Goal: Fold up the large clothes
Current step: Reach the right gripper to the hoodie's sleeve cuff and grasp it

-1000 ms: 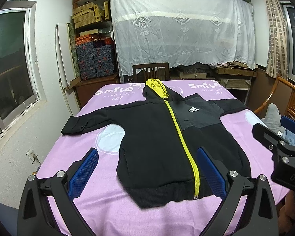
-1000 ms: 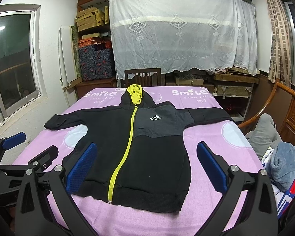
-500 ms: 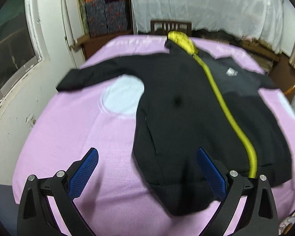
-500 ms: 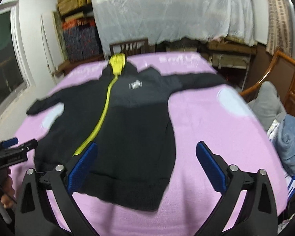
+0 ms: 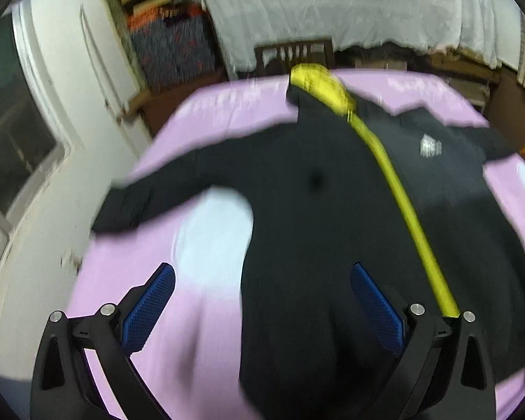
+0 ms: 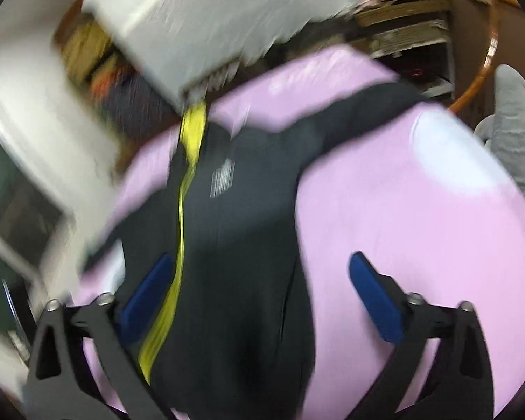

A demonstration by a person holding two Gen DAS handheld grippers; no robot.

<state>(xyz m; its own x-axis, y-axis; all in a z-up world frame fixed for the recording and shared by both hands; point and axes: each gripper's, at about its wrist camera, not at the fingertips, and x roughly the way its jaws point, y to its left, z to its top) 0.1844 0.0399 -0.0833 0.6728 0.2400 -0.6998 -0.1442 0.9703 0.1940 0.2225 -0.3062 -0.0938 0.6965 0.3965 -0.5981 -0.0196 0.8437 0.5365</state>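
Observation:
A black hooded jacket (image 5: 315, 217) with a yellow zip and yellow hood lining lies flat, sleeves spread, on a pink-covered table (image 5: 206, 315). My left gripper (image 5: 262, 301) is open and empty, low over the jacket's left hem side. In the right wrist view the jacket (image 6: 234, 245) shows blurred and tilted, and my right gripper (image 6: 262, 294) is open and empty above its right lower side. The pink cover (image 6: 420, 227) lies under its right finger.
A wooden chair (image 5: 294, 54) stands behind the table's far edge. Shelves with boxes (image 5: 171, 42) and a white lace cloth (image 5: 367, 7) fill the back wall. A window (image 5: 14, 147) is at the left. Grey clothes (image 6: 514, 122) lie at the right.
Both grippers have dropped and moved forward over the jacket's lower part. The right wrist view has tilted and blurred. Both jaws stay open.

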